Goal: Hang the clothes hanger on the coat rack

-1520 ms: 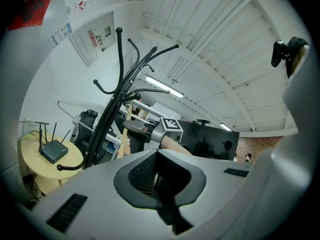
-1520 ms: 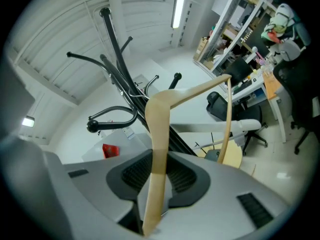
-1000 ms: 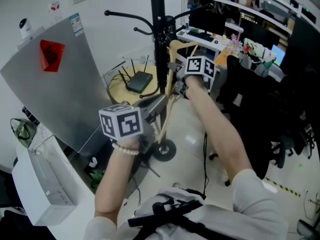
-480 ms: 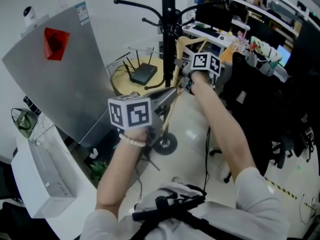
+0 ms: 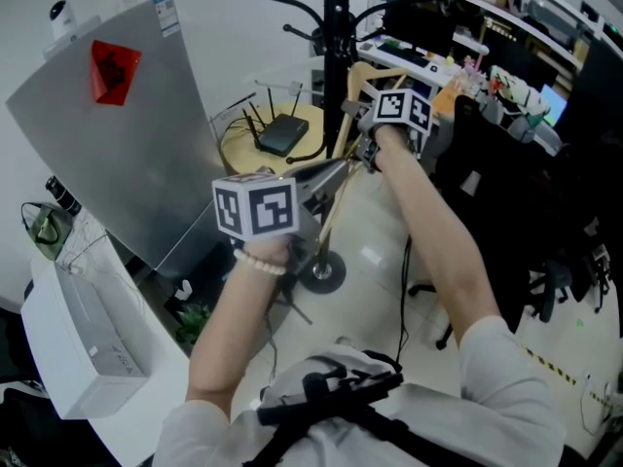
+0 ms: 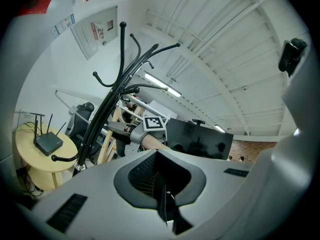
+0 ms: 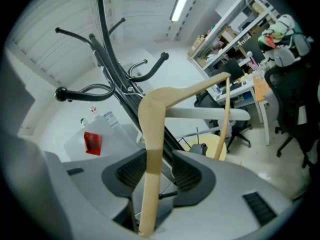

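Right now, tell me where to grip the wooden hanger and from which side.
Take the hanger by its straight arm below the bend, coming from its lower end: the flat, even sides suit a pinch. The right gripper, whose jaws have just been opening, straddles it there.

ahead: coat rack (image 5: 336, 66) | left: grey panel (image 5: 136, 163) | right: black chair (image 5: 501, 188) | free: floor (image 5: 375, 261) beside rack

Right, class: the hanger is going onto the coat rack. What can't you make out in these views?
Hook of the hanger: right gripper view, hidden behind its own shoulder and the coat rack; hooked or not, cannot tell.
Coat rack's top: head view, cut off by the upper edge.
Print on the wall notice: left gripper view, too small.
Details of the router: head view, too small.
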The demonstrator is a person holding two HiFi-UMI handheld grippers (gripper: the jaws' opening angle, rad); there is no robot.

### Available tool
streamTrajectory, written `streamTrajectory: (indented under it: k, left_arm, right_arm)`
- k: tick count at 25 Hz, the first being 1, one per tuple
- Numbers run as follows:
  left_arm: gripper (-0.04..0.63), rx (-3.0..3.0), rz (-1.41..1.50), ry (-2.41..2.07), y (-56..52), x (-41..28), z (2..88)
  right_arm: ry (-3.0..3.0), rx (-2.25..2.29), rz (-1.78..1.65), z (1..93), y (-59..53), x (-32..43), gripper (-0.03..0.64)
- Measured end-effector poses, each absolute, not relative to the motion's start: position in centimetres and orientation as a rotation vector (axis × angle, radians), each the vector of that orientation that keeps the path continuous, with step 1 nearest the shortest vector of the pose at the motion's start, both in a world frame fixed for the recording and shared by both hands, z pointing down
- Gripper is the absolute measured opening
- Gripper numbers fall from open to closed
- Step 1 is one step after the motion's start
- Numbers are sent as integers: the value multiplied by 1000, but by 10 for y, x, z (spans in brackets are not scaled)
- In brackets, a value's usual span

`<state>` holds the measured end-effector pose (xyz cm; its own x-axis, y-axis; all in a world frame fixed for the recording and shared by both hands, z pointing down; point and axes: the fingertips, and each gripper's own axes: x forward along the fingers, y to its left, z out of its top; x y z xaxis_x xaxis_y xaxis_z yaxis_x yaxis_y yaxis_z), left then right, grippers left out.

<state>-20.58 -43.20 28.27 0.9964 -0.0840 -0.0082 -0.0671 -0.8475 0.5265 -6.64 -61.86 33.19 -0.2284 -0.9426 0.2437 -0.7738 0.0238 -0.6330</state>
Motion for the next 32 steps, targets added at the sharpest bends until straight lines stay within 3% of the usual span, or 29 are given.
streamTrajectory:
  k: [2,3,5,13,19,32]
  left_arm:
    - [-11,2584,-43,-108,-432,-211,284]
    - [-11,2581,-44,-110,-432,-215,285]
    - [-11,2577,-51,-118,-433,-223,287]
    - [-11,2544,-57,-195,-424,-276,319]
    - [-11,2544,-11,-287,-405,-305,354]
    - [-12,2645,142,-672,-328,-311,421]
  right_arm:
    - [2050,-1797,-988,333,-618,-67,198]
    - [2044,-1807,-986,333,-616,-68,247]
    - [2030,-1825,-961,330,-605,-71,280]
    - [2022,-1845,-726,302,-504,-103,278]
    - [2029,-1834,-629,291,-420,-142,-3]
    - [2168,-1806,-619,372,-260,-188,-3]
